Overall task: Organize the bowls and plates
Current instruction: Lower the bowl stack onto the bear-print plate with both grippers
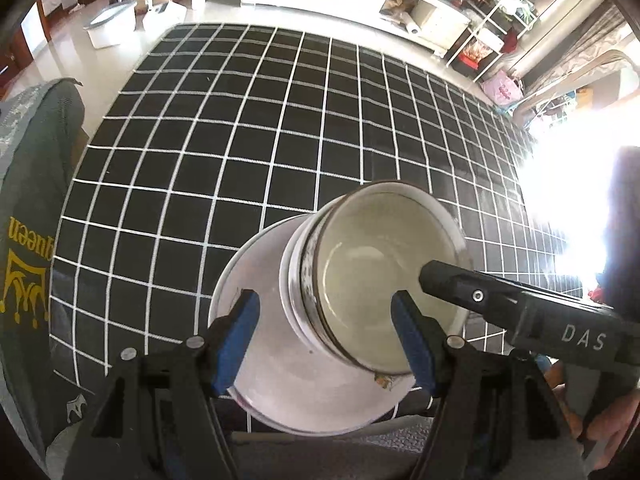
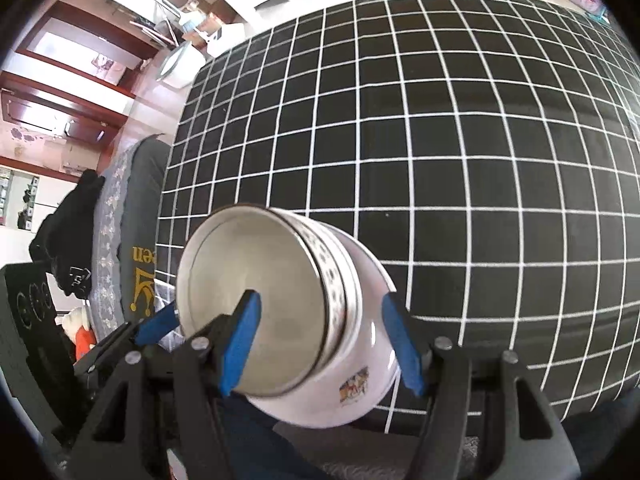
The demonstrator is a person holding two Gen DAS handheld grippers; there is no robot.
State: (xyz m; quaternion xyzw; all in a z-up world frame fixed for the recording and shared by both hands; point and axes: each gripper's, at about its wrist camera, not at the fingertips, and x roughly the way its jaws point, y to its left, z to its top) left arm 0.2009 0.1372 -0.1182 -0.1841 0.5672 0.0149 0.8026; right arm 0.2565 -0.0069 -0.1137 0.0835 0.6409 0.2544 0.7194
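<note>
A stack of white bowls point(image 1: 384, 280) stands on a larger white plate point(image 1: 276, 372) at the near edge of the black grid-pattern cloth point(image 1: 280, 120). My left gripper point(image 1: 332, 344) is open, its blue pads either side of the stack and plate. In the right wrist view the stack point(image 2: 280, 308) shows patterned rims and a picture on the plate's side. My right gripper point(image 2: 320, 344) is open, with the left pad point(image 2: 244, 336) over the top bowl's inside and the right pad outside the plate. The right gripper's black finger point(image 1: 480, 292) reaches over the bowl rim.
A grey cushion with yellow lettering point(image 1: 32, 264) lies off the cloth's left edge. Shelves and boxes point(image 1: 472, 12) stand beyond the far edge. A white bin point(image 1: 110, 24) sits on the floor far left. Bright glare fills the right side.
</note>
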